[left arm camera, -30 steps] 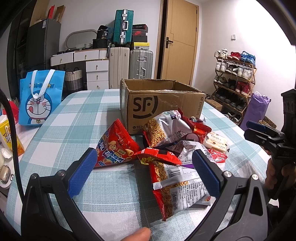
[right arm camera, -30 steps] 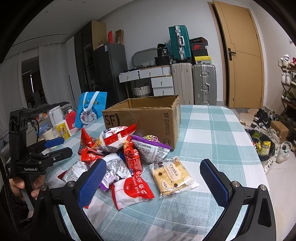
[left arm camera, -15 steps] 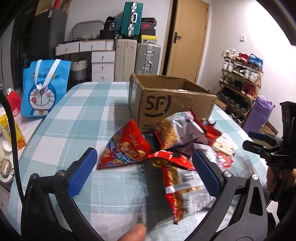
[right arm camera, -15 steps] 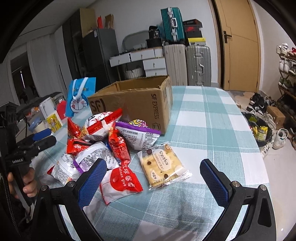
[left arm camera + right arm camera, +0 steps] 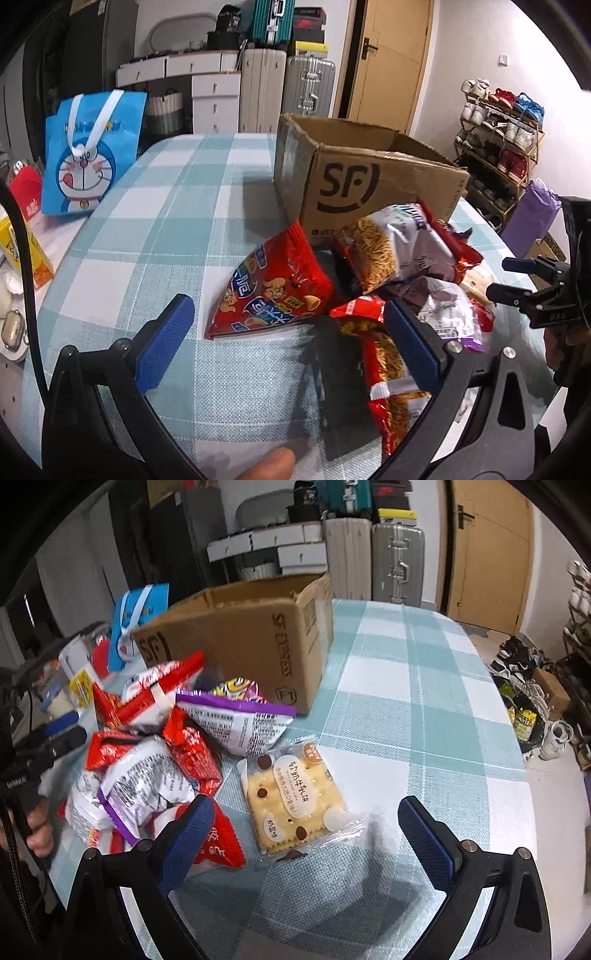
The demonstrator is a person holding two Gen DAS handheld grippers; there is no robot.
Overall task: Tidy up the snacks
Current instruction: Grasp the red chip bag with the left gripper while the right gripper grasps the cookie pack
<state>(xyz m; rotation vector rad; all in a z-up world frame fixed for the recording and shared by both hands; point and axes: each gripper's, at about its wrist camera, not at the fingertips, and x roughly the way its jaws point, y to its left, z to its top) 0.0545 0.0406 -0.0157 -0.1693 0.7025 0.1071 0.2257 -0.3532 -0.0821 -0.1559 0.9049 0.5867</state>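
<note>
Closer now, right tool (image 5: pixel 301 825) faces square cracker packet (image 5: pixel 291 799) (clear wrapper).

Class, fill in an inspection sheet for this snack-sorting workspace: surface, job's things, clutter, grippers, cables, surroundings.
Surface: table under a teal-and-white checked cloth.
Job's things: open cardboard box; snack pile in front of it, including a red triangular packet and a clear-wrapped cracker pack.
Clutter: blue cartoon bag, a yellow carton at the table's left edge.
Grippers: left gripper open, facing the red packet; right gripper open, around the cracker pack.
Cables: black cable beside the left gripper.
Surroundings: suitcases, door, shoe rack.
</note>
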